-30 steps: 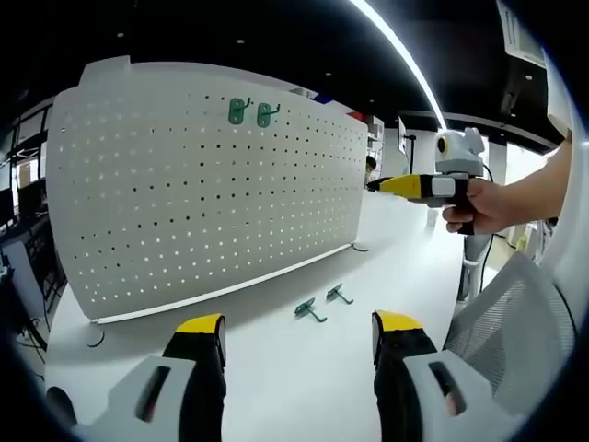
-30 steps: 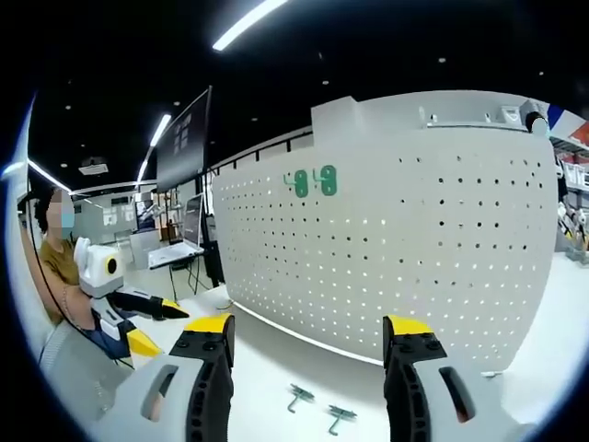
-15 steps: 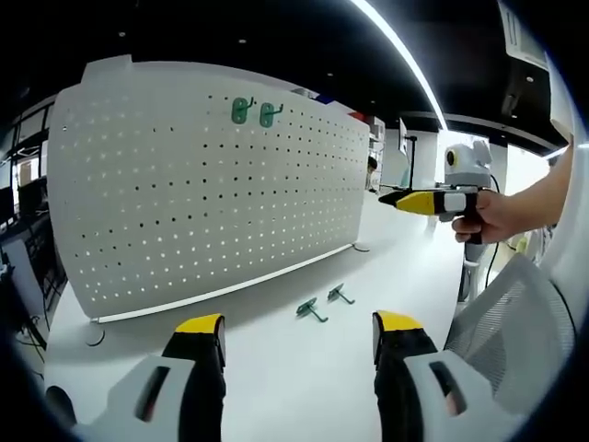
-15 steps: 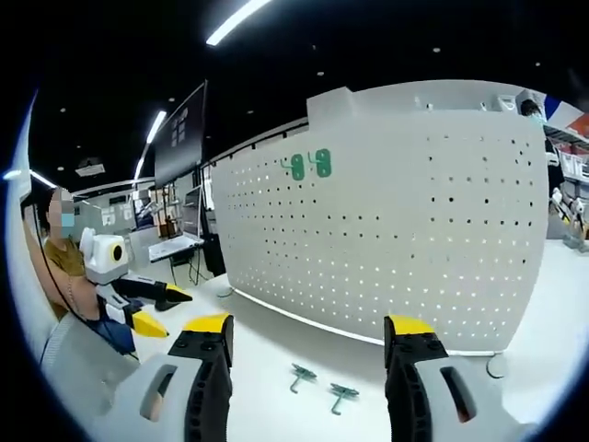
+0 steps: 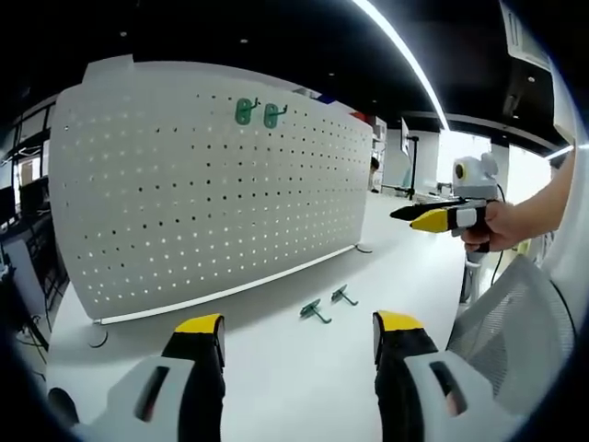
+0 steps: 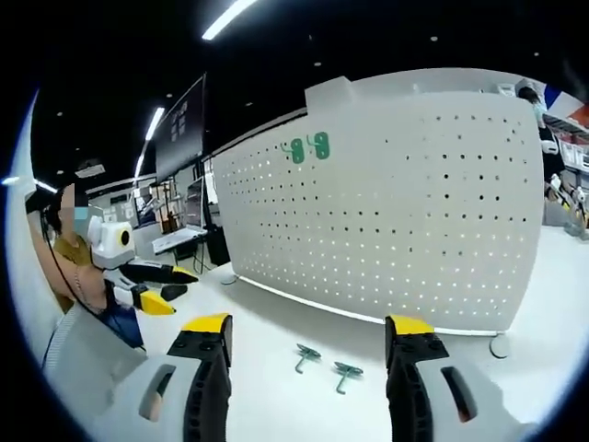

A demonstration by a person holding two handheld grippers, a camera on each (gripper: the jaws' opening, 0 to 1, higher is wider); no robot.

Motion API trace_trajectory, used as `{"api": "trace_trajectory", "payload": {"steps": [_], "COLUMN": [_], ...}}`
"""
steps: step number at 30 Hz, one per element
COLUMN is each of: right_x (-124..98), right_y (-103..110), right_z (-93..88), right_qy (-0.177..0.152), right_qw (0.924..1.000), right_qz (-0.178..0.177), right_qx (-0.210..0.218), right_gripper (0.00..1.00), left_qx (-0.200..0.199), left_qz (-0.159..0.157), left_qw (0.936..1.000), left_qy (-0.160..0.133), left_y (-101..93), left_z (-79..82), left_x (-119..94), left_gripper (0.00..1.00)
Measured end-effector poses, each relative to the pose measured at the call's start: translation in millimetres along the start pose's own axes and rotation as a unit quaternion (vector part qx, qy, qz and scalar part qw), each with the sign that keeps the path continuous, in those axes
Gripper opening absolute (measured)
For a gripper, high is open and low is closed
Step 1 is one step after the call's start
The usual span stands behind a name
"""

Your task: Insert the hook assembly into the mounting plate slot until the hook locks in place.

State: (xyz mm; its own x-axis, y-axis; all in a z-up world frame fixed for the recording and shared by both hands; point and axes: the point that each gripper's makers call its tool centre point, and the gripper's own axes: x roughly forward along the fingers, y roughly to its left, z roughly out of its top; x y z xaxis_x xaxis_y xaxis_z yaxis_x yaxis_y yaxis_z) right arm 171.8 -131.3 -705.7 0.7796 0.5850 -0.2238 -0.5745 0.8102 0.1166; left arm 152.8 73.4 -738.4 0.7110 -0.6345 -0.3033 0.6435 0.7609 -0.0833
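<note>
In the left gripper view, the left gripper [image 5: 298,333] hangs over a white table [image 5: 276,378], its two yellow-tipped jaws spread wide with nothing between them. Beyond the jaws, two green hooks [image 5: 328,303] lie loose on the tabletop, just beside each other and near the foot of a white pegboard [image 5: 202,193] that stands upright on the table. High on that board, two more green hooks [image 5: 257,113] sit side by side in the holes. To the right of the view, a hand [image 5: 502,226] holds the right gripper [image 5: 419,216] above the far end of the table, well apart from the board; its yellow and black jaws stand slightly apart and carry nothing. A grey mesh chair back [image 5: 515,322] rises at the lower right of the view.

In the right gripper view, the right gripper [image 6: 308,333] also hovers over the table [image 6: 276,387] with its jaws wide apart and empty. The two loose hooks [image 6: 328,362] lie on the tabletop just past the jaw tips, between the gripper and the pegboard [image 6: 396,212]. The two mounted hooks [image 6: 307,147] show near the board's upper edge. At the left of the view, the left gripper [image 6: 175,293] is seen from the side, jaws parted, held by a seated person [image 6: 69,267].
</note>
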Motion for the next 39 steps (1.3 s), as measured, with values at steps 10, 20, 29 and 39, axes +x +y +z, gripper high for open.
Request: {"api": "trace_trajectory", "payload": {"steps": [10,20,29,39], "right_x": [-5,-10,-14,-15], "right_y": [-1,2,4,8], "right_z": [-11.7,-23.0,-32.5,-40.5], "right_qy": [0.014,0.031,0.044,0.055], "right_qw": [0.9999,0.9995,0.9990,0.9985], "right_qz": [0.004,0.005,0.006,0.003], "right_qx": [0.000,0.003,0.002,0.005], "right_gripper": [0.66,0.66,0.66,0.66], "left_qx": [0.003,-0.001,-0.002,0.007], "left_qz": [-0.003,-0.002,-0.008,-0.024], "left_qw": [1.0000,1.0000,0.9999,0.9994], "left_qy": [0.002,0.007,0.014,0.024], "left_y": [0.3,3.2,4.4,3.0], "left_z": [1.7,-1.5,-4.3,-5.3], "left_x": [0,-1,-2,-1], "left_gripper": [0.67,0.67,0.68,0.68]}}
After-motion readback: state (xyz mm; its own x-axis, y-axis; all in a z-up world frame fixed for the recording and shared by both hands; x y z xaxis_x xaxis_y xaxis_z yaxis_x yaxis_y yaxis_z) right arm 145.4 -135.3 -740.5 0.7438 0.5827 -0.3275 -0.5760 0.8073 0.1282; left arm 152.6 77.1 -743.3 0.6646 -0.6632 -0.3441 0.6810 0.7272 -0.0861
